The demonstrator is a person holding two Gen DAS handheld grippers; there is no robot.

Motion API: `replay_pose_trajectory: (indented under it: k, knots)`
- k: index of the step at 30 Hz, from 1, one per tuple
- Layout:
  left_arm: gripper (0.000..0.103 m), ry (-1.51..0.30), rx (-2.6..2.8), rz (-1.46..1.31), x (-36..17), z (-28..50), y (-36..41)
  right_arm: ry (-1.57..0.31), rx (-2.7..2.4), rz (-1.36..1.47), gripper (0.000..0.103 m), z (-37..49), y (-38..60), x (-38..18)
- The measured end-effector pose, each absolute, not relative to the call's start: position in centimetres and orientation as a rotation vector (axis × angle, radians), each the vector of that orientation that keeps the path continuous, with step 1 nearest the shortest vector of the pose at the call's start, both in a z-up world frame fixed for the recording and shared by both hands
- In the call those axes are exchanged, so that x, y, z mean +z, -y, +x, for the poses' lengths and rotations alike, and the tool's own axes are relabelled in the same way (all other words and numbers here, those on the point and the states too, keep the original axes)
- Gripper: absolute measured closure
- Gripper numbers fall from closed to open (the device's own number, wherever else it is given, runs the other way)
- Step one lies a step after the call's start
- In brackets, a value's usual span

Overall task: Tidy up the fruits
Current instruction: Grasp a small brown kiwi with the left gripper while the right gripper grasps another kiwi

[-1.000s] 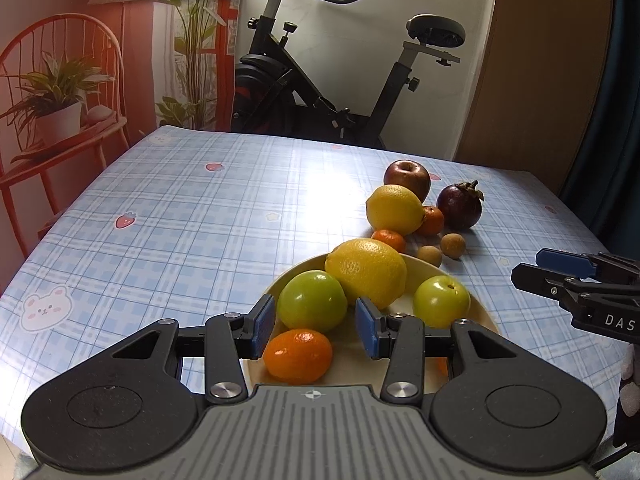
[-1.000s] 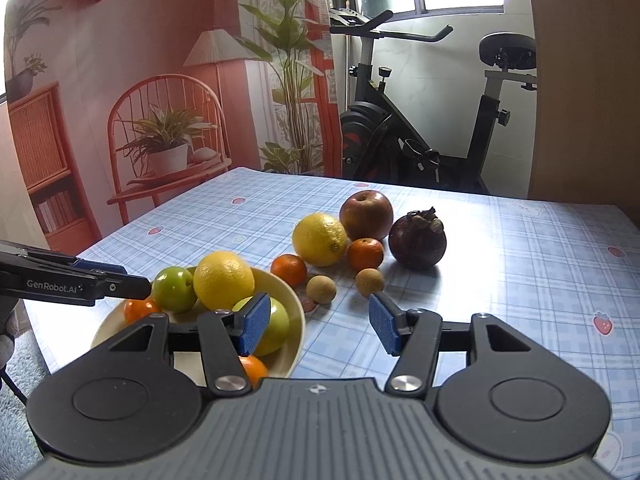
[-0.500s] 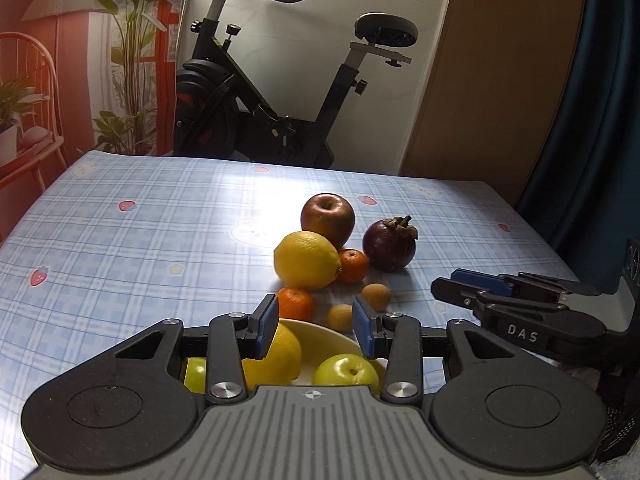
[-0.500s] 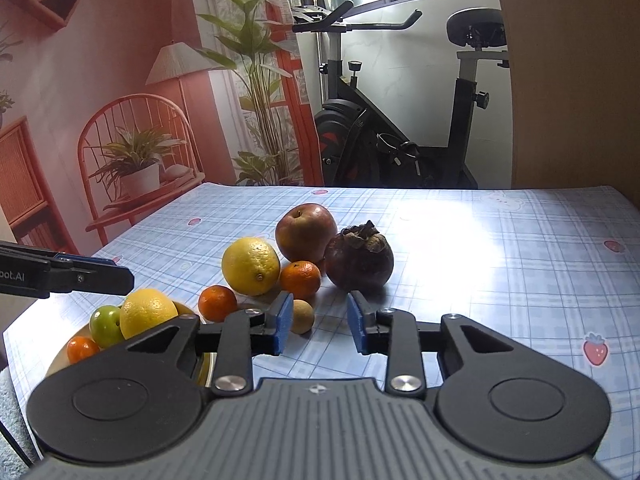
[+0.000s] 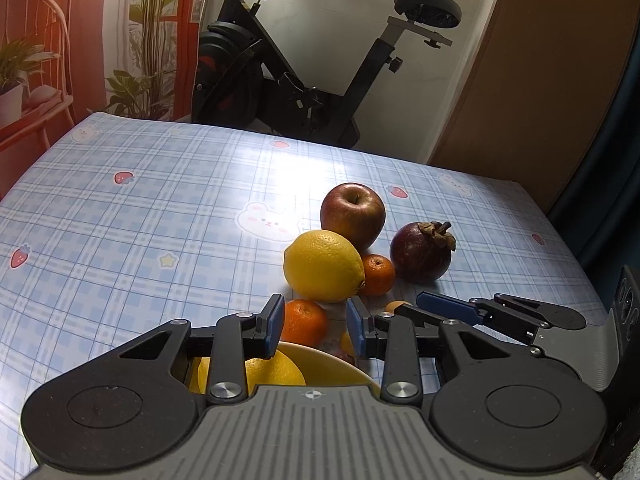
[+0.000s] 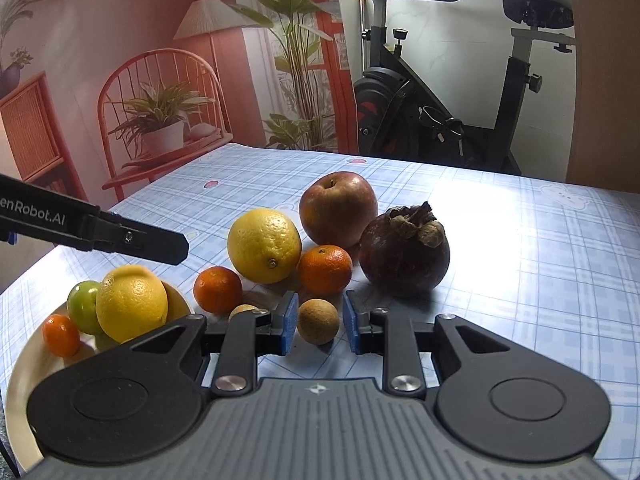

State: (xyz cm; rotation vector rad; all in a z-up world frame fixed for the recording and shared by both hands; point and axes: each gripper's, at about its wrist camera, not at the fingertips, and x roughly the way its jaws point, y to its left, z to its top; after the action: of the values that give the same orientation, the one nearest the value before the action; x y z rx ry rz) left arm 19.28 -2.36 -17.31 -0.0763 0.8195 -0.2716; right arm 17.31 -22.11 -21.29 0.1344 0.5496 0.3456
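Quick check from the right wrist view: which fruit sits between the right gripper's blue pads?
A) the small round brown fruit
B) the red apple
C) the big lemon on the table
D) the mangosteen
A: the small round brown fruit lies in the narrow gap of the right gripper; whether the pads touch it is not clear.

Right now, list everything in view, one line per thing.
tablecloth: one, blue plaid, under everything
bowl: one, cream, near left
lemons: two, yellow; bowl, cloth
green fruit: one, in bowl
tangerines: three, orange; bowl, cloth
red apple: one, behind the lemon on the cloth
mangosteen: one, dark purple, right of the apple
small brown fruits: two, on cloth
exercise bike: one, black, beyond table
left gripper: black, blue pads, over bowl, jaws just closing, gripping nothing
right gripper: same colours, shut on one small brown fruit
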Motion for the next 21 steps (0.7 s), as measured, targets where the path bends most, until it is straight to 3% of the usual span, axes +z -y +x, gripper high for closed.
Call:
replay_pose_trajectory:
  k: [11,16,21]
  knots:
    - [0.067,-0.875,-0.306,-0.113,-17.6,20.1,2.3,-0.570,0.385,0.171,0.074,18.0,22.3,-21.8]
    - [0.075,-0.887,-0.304,-0.131,-17.5,20.6,2.1,-0.585,0.400,0.165,0.074,18.0,22.0,-22.0]
    - [0.075,-0.896,-0.296,-0.139,-17.5,20.8,2.2,-0.567,0.394,0.184,0.075,17.6,22.4,-22.0]
